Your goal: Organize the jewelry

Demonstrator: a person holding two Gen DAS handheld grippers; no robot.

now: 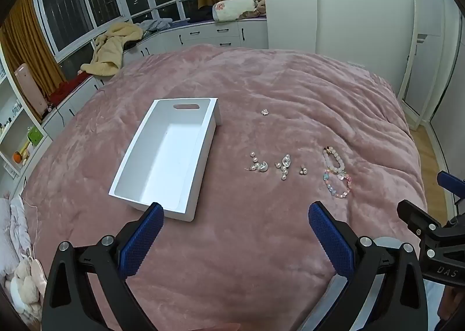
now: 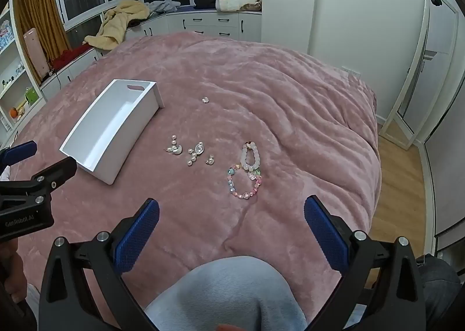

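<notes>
One pink bed carried one white tray ahead-left of the left hand-held gripper; two bead bracelets, three pearl earring clusters and one small charm lay ahead of the right hand-held gripper. Both grippers gaped wide, empty.

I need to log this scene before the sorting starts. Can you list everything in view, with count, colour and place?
white tray: one, white, nothing in it, on the bed left of the jewelry.
pearl earrings: a loose cluster, white and silver, right of the tray.
small charm: one, silvery, alone, farther up the bed.
beaded bracelets: two, one pale pink-white, one multicolour pastel, touching, right of the earrings.
pink blanket: one, covers the bed.
yellow robe: one, on the window bench.
rolled pillow: one, white floral, far bench.
knee: one, light blue trousers.
left gripper: jaws open, holding nothing.
right gripper: jaws open, holding nothing.
</notes>
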